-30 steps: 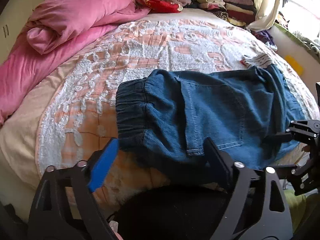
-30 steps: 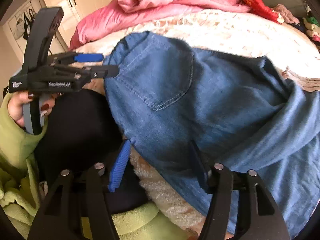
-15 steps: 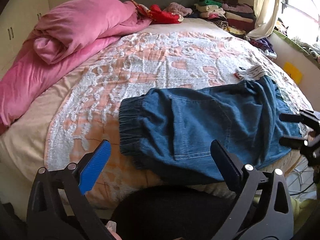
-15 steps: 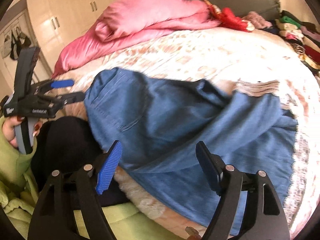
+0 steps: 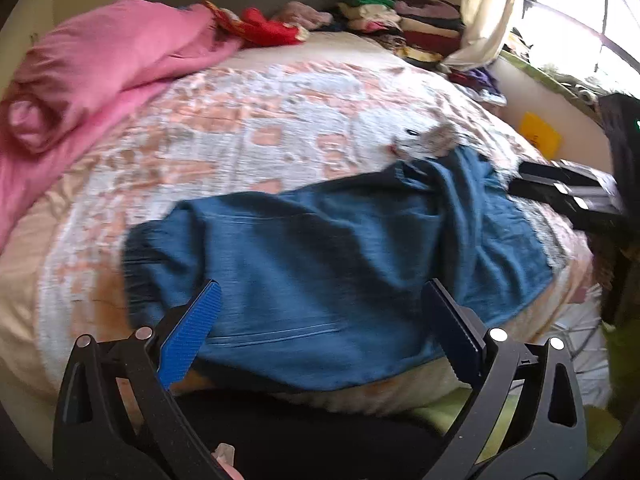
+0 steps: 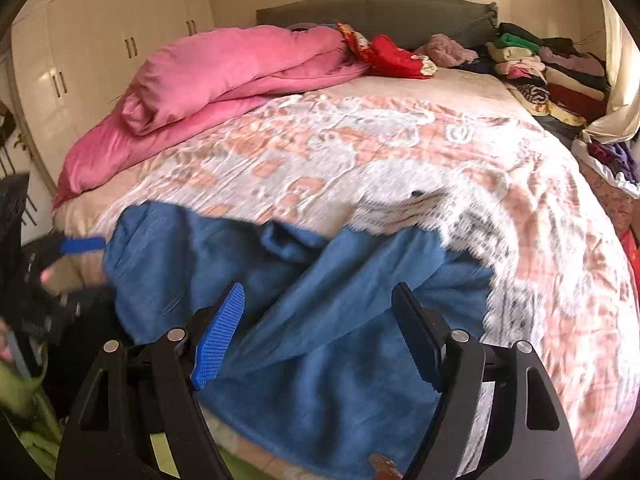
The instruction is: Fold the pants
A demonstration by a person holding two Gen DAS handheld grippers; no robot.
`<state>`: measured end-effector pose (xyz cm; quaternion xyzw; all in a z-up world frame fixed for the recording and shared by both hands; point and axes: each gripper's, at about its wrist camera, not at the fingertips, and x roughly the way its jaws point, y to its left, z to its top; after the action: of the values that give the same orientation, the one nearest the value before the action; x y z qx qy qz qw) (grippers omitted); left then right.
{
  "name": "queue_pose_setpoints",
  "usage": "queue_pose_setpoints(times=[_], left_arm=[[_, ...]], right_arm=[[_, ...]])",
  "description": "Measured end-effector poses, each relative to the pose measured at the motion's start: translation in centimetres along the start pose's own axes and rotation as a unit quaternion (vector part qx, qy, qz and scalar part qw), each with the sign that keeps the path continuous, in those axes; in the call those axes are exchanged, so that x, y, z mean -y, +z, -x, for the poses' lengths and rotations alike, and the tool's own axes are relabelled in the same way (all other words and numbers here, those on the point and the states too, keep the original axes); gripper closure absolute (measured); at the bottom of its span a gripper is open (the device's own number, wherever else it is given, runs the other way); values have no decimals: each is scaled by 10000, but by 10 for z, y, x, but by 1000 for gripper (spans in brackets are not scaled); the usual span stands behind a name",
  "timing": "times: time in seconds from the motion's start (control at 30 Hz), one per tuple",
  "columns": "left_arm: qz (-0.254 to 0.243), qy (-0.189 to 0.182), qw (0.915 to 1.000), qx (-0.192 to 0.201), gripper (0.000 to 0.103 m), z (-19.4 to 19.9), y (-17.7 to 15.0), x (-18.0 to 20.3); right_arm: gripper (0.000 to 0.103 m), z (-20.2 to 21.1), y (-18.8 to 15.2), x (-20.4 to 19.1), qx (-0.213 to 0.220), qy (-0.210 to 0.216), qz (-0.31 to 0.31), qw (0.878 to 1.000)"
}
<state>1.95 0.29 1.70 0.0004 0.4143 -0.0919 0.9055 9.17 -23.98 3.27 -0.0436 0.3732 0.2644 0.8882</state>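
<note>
Blue denim pants (image 5: 332,264) lie on the near part of the bed (image 5: 248,132), on its pink-and-white patterned cover, close to the near edge. Long axis runs across the bed, side to side in both views. Elastic waistband end points toward the left in the left wrist view; the leg end points right, toward the window side. Fabric is bunched and creased through the middle, with a fold ridge slanting across it in the right wrist view (image 6: 304,320). A pale patterned patch of cloth (image 5: 424,142) touches the far edge of the pants near the leg end.

Left claw (image 5: 324,336): jaws wide, nothing between the pads, held above the near edge of the pants.

Right claw (image 6: 320,332): jaws wide after just opening further, nothing gripped; denim shows below between the fingers but the pads do not press it.

Pink duvet (image 6: 224,76) is heaped at the far left of the bed, well apart from the pants. Stacked folded clothes (image 6: 548,68) sit at the far right by the headboard.
</note>
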Motion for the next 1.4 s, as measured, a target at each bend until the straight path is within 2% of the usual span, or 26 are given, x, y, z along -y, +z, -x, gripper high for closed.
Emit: queue_pose_setpoints(times=[0.2, 0.37, 0.47, 0.53, 0.63, 0.7, 0.77, 0.83, 0.9, 0.93, 0.97, 1.0, 1.07, 1.13, 1.27, 1.4], left_arm=[[-65, -481, 9984, -274, 10, -22, 7, 30], [-194, -737, 9953, -594, 10, -47, 9, 52], [-258, -944, 9926, -725, 10, -58, 10, 62], [-313, -1040, 9907, -814, 11, -65, 11, 67], [-297, -1224, 9876, -935, 25, -78, 15, 72], [-238, -1368, 9853, -1001, 42, -87, 16, 73], [-205, -1618, 9809, -1056, 52, -94, 14, 75], [-174, -1748, 9779, -1131, 54, -101, 10, 77], [-290, -1672, 9795, -1088, 55, -104, 7, 79], [-337, -1649, 9800, -1066, 55, -104, 5, 81], [-380, -1629, 9804, -1041, 55, -104, 4, 82], [-400, -1634, 9804, -1023, 55, -104, 3, 83], [-389, -1673, 9800, -1007, 55, -104, 2, 83], [-366, -1710, 9797, -981, 54, -103, 1, 81], [-311, -1787, 9789, -937, 52, -101, 4, 76], [-266, -1830, 9788, -882, 42, -94, 4, 67]], right_arm=[[28, -28, 33, 17, -220, -110, -140, 9996], [28, -71, 60, 22, -617, -75, -162, 9979], [28, -96, 72, 19, -819, -456, 35, 9956], [28, -112, 76, 18, -918, -467, 114, 9946], [28, -135, 81, 18, -1134, -614, 145, 9915], [28, -149, 83, 21, -1262, -660, 120, 9897], [28, -165, 83, 26, -1445, -775, 30, 9865], [28, -175, 83, 29, -1550, -759, -21, 9850], [28, -183, 81, 33, -1635, -772, -107, 9835], [33, -187, 79, 35, -1635, -796, -126, 9833], [44, -188, 78, 36, -1599, -866, -91, 9833], [52, -189, 79, 37, -1546, -962, -9, 9833], [78, -186, 79, 41, -1449, -953, -29, 9848], [91, -179, 80, 49, -1347, -777, -202, 9876], [93, -149, 78, 63, -992, -550, -494, 9923], [94, -110, 74, 74, -640, -495, -772, 9937]])
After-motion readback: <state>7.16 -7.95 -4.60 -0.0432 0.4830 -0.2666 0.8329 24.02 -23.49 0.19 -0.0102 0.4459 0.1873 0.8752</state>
